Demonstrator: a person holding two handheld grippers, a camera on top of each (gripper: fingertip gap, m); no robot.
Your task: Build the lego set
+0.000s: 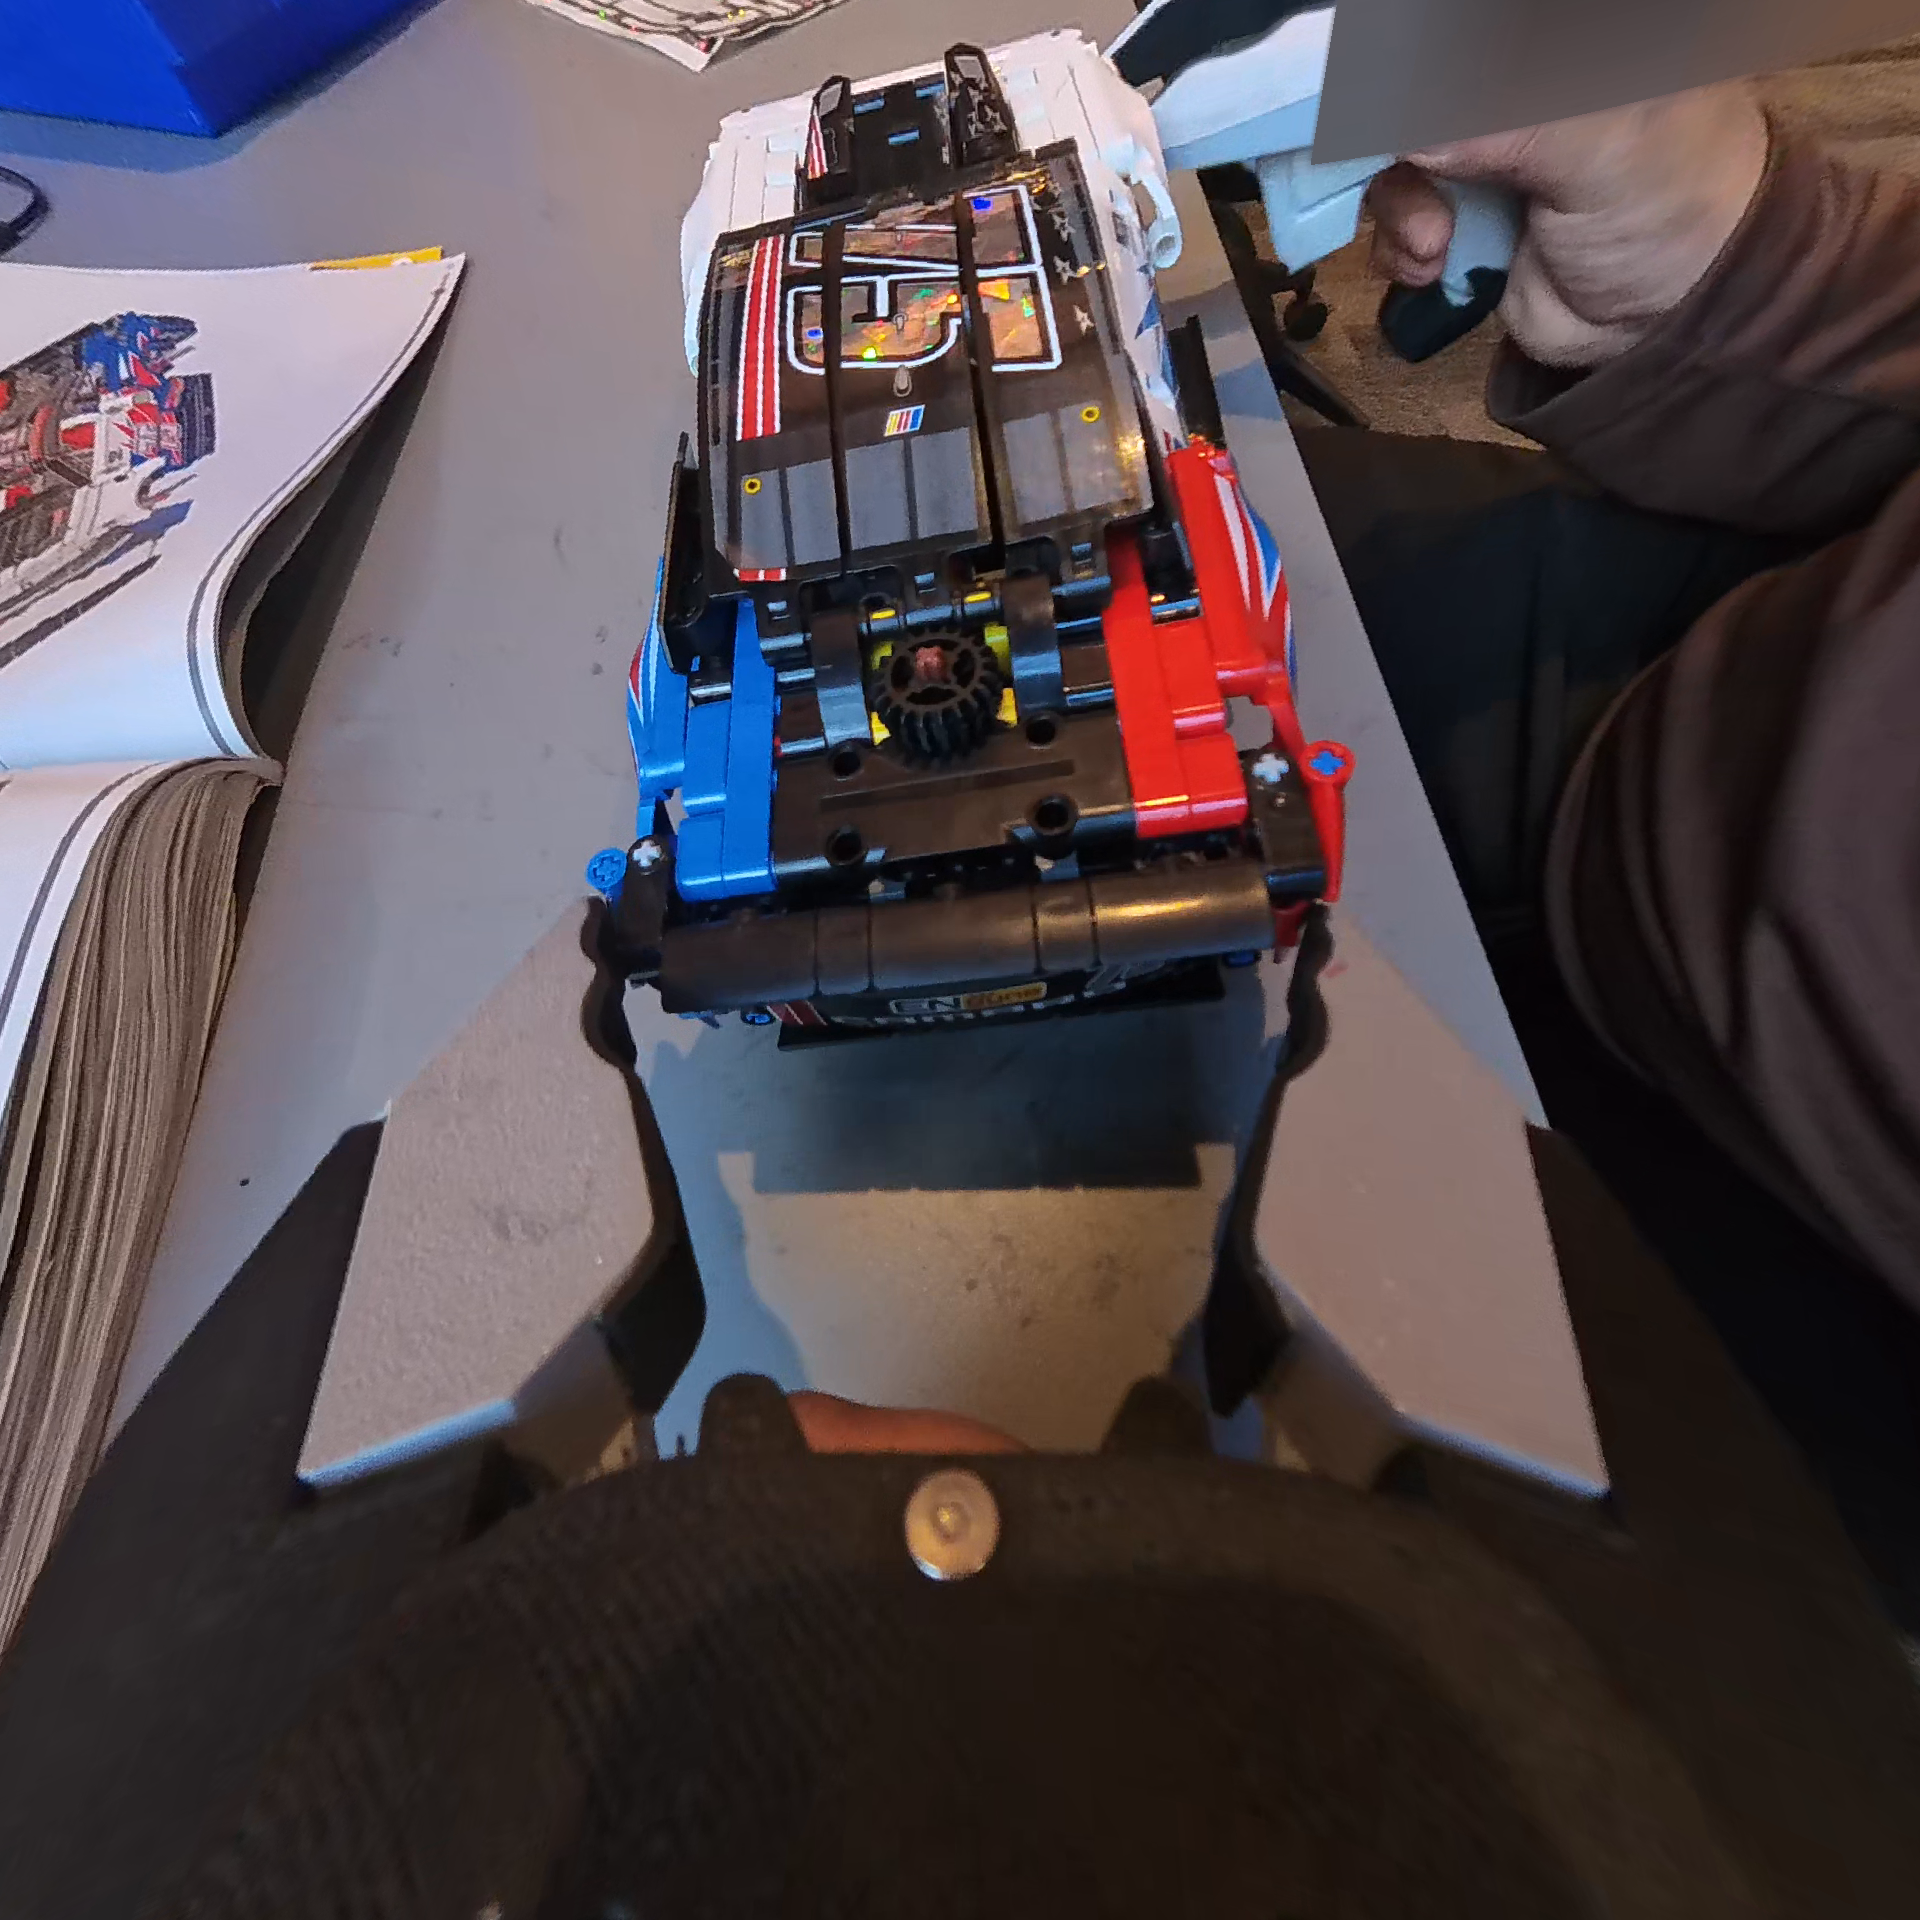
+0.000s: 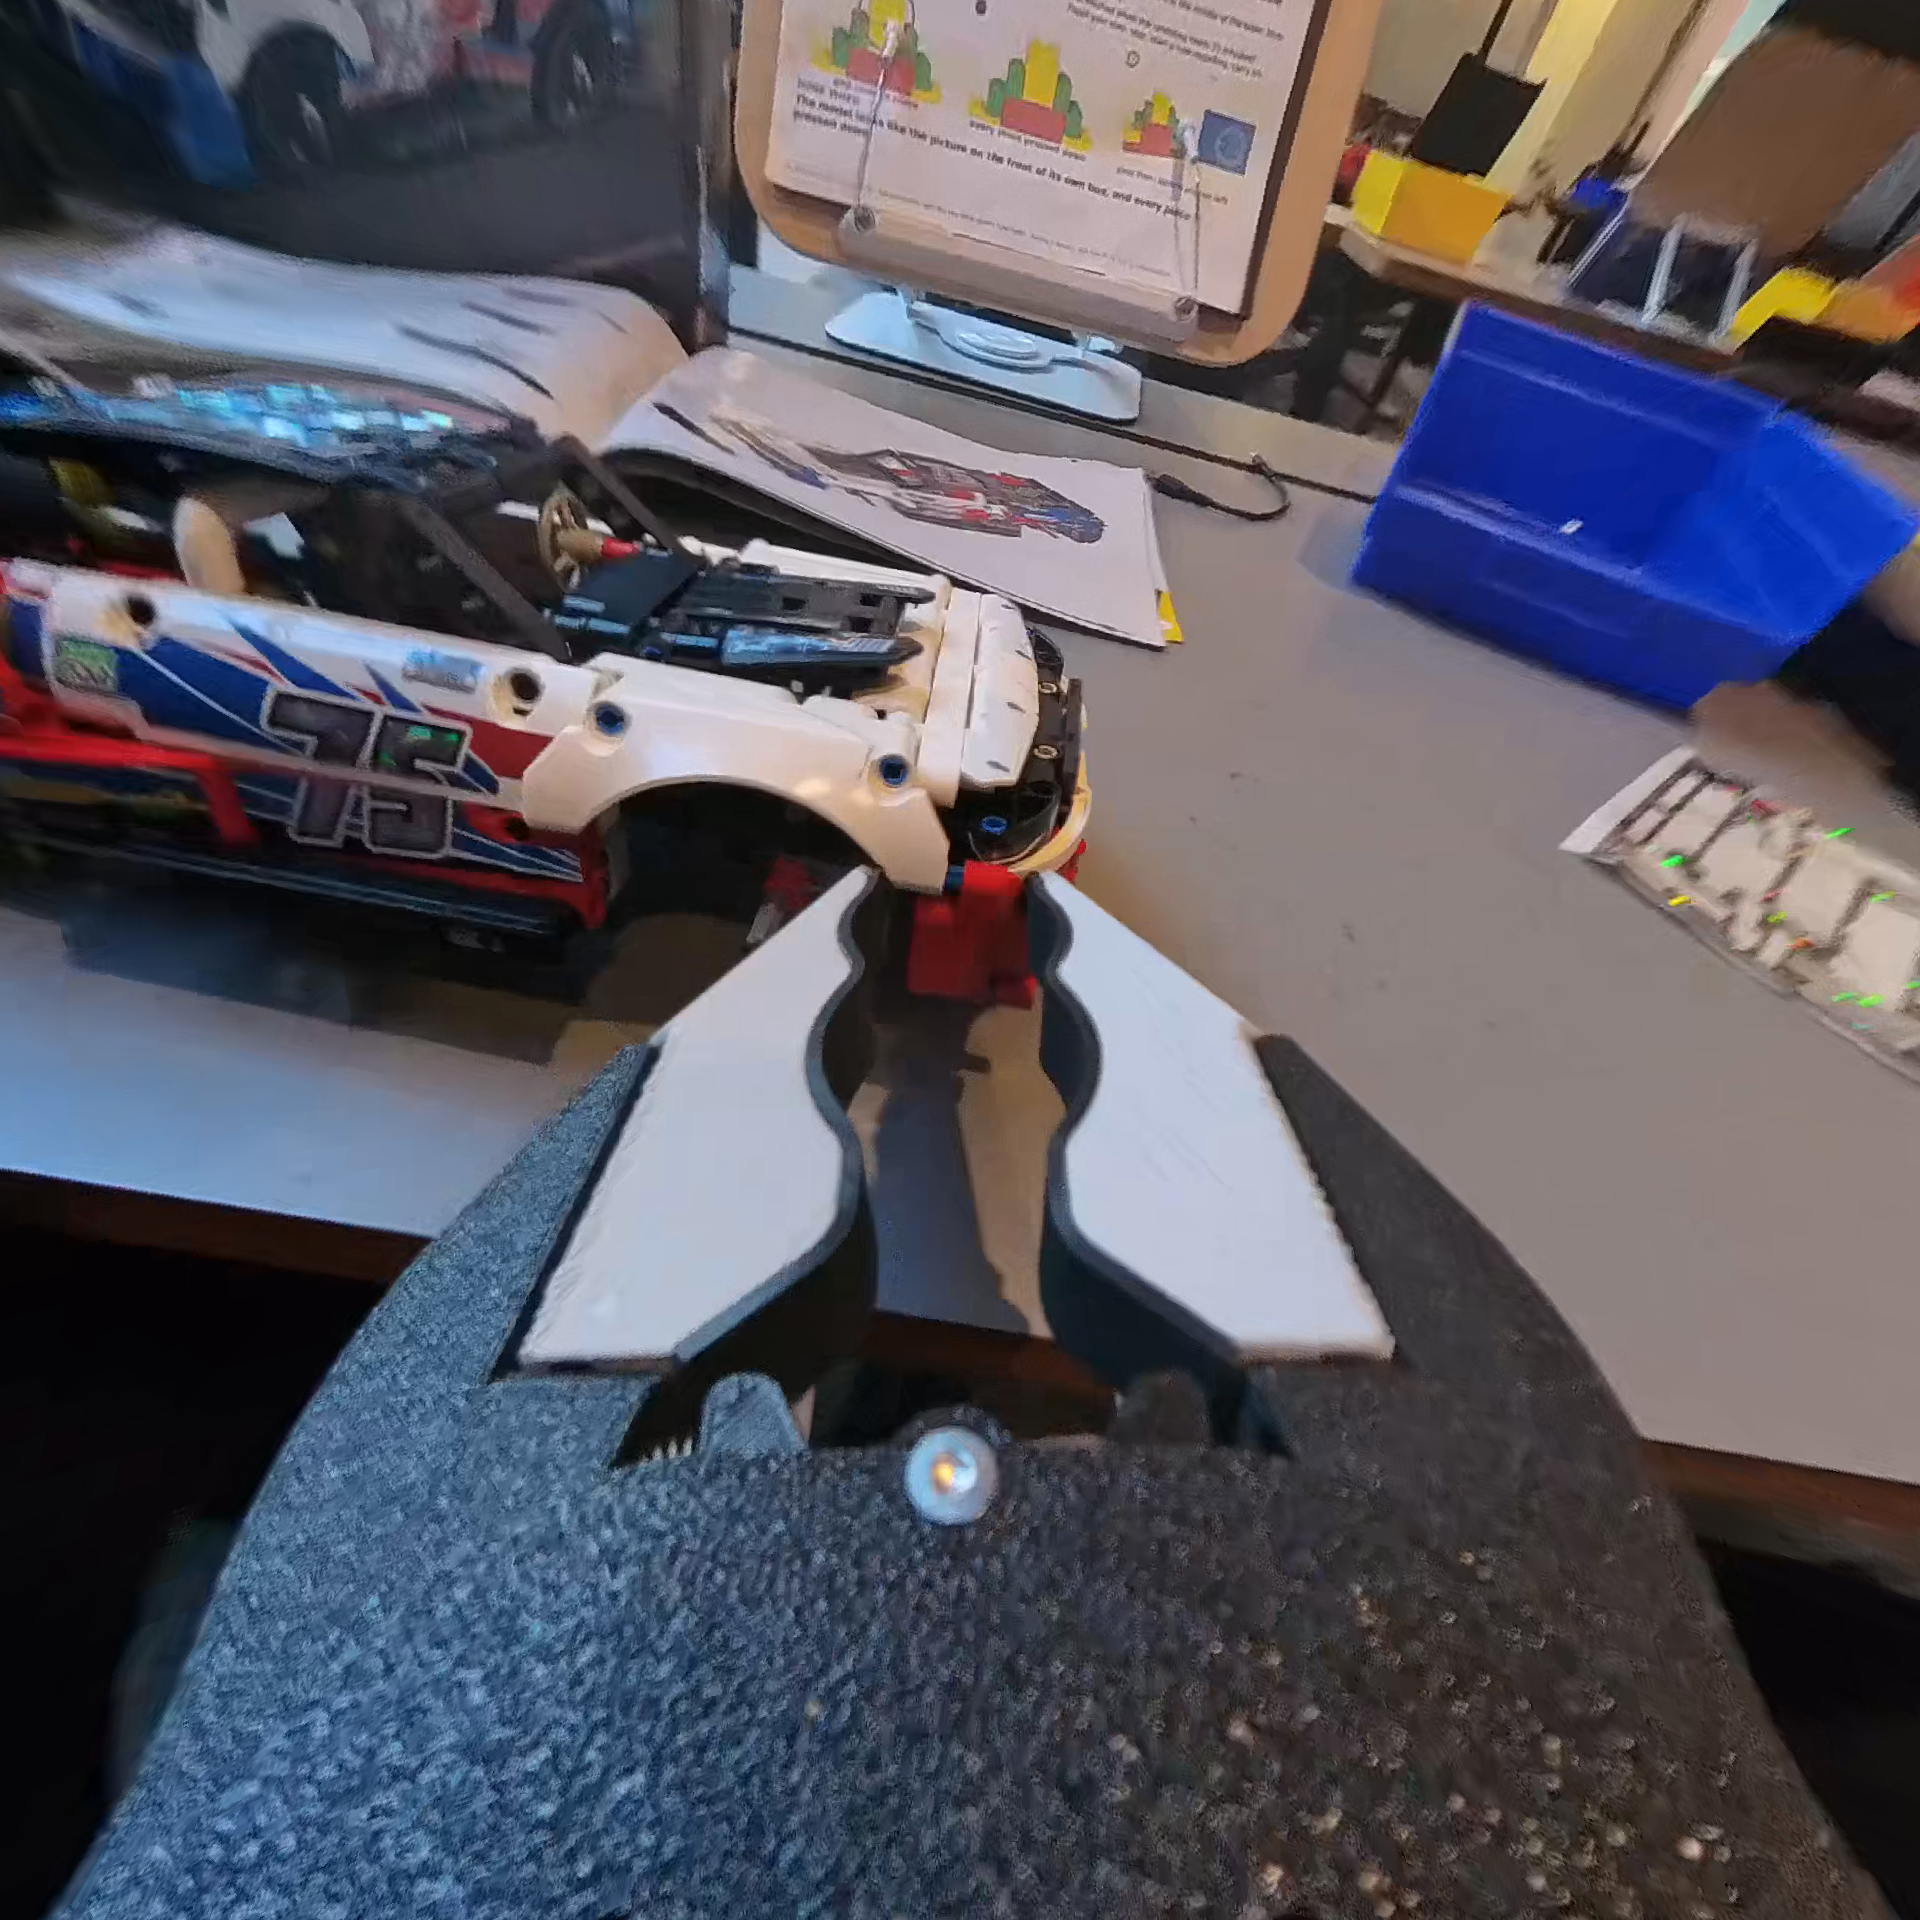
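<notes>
Left gripper: fingers spread wide, one tip at each rear corner of the lego car; tips appear to touch the rear bumper ends, but a firm clamp cannot be confirmed. Car sits on the grey table close to its edge, rear toward the left cam, w/ a black gear exposed at the back, a blue panel on one side and a red one on the other.

Right gripper: fingers partly closed, pinching a red lego piece just under the car's white front end. Piece base is hidden behind the finger tips; whether it is joined to the car cannot be told.

Right wrist view is motion-blurred; car's rear is cut off at the frame edge. Person's hand grips the right gripper's handle, sleeve alongside the table edge.

Blue bin stands well apart from the car; contents not visible. Open instruction booklet lies beside the car, partly cut off. Sticker sheet lies near the bin. Stand w/ a printed sheet sits behind the booklet.
</notes>
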